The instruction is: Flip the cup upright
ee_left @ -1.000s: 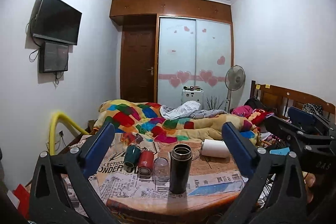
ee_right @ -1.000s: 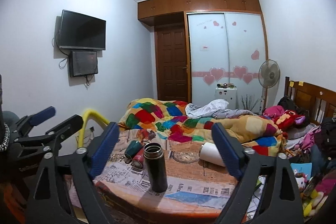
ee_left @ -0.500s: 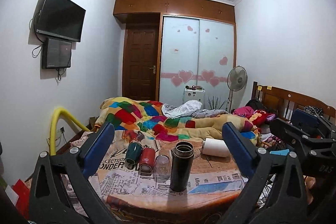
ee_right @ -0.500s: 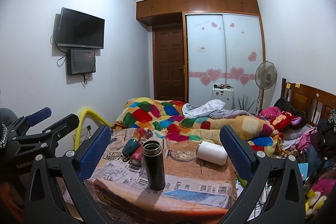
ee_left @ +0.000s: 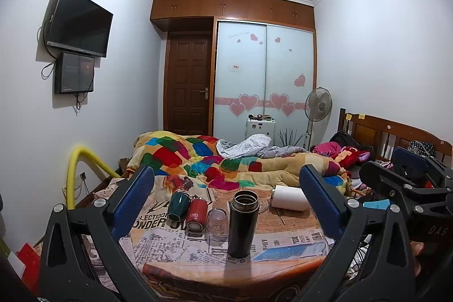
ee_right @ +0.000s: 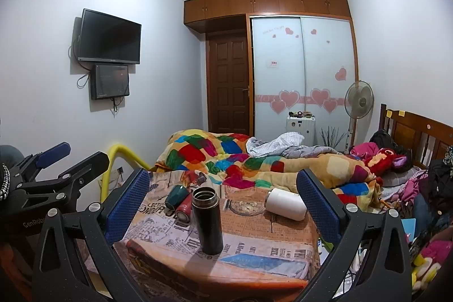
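Both your tools, left [ee_left: 226, 186] and right [ee_right: 223, 186], gape empty, back from the tabletop [ee_left: 283, 265]. Flask [ee_left: 243, 222] stands; next, probably reach the white cup [ee_left: 288, 198] lying sideways.

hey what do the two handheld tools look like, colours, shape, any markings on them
Both match: the left tool and right tool each have a black frame with triangular cutouts and silver bolts, branching into two long fingers faced with blue dotted pads. Seen from the other camera, the right tool's body shows pale lettering, apparently "DAS", and the left one's shows "GenRob", cut off. No cables or sleeves show.
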`<state>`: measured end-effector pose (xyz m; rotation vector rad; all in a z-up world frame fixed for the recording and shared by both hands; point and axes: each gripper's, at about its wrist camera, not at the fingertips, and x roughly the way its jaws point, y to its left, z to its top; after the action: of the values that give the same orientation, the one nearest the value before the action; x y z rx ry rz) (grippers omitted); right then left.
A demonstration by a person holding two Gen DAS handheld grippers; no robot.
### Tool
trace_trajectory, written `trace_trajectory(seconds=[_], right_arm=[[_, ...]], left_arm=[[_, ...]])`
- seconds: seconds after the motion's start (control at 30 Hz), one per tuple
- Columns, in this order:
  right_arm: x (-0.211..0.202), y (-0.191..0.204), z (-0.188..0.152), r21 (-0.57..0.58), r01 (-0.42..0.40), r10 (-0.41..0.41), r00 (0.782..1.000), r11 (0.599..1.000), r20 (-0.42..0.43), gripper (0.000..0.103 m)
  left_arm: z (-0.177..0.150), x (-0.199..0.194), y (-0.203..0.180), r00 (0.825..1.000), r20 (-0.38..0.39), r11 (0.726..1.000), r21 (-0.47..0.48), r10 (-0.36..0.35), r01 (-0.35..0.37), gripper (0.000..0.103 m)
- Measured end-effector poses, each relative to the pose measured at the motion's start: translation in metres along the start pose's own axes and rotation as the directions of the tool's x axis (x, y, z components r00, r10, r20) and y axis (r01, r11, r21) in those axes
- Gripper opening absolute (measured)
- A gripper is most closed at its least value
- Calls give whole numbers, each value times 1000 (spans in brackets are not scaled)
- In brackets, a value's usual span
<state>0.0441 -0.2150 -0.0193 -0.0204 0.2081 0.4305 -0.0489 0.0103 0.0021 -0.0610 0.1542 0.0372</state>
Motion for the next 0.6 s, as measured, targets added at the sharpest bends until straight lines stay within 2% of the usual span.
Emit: trace_trajectory(seconds=[0.6], right_arm=[[0, -1, -1, 3, -2, 2, 1000, 1000, 0, 103]], left_arm=[[0, 0, -1, 1000, -1, 1000, 0, 0, 0, 103]])
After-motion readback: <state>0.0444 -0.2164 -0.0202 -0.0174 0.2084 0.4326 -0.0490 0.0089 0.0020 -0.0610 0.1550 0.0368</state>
